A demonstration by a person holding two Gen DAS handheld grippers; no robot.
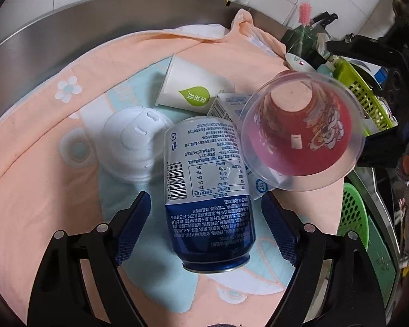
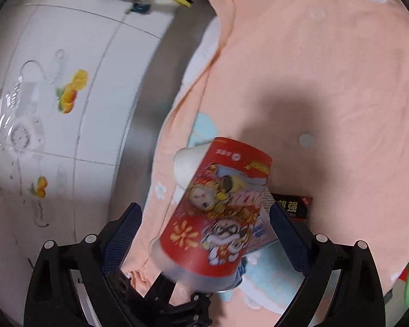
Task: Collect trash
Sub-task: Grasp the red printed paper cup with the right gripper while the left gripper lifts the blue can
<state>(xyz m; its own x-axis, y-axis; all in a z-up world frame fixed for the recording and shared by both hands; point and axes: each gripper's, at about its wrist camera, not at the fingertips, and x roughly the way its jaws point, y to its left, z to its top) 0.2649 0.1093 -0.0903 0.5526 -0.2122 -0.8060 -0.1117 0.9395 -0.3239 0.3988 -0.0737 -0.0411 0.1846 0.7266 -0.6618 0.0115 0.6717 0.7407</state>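
- The left tool (image 1: 204,223) stood apart around a blue-and-white metal can (image 1: 207,190), pads clear.
- The right tool (image 2: 207,234) stood apart; a red printed plastic cup (image 2: 215,212) lay between its fingers, contact unclear.

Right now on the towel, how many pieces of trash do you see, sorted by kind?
Cups: 2, white paper cup and red printed plastic cup
Cans: 1, blue and white can
Domed lids: 1, white lid
Cartons: 1, small carton, partly hidden
Dark packets: 1, black packet
Total: 6
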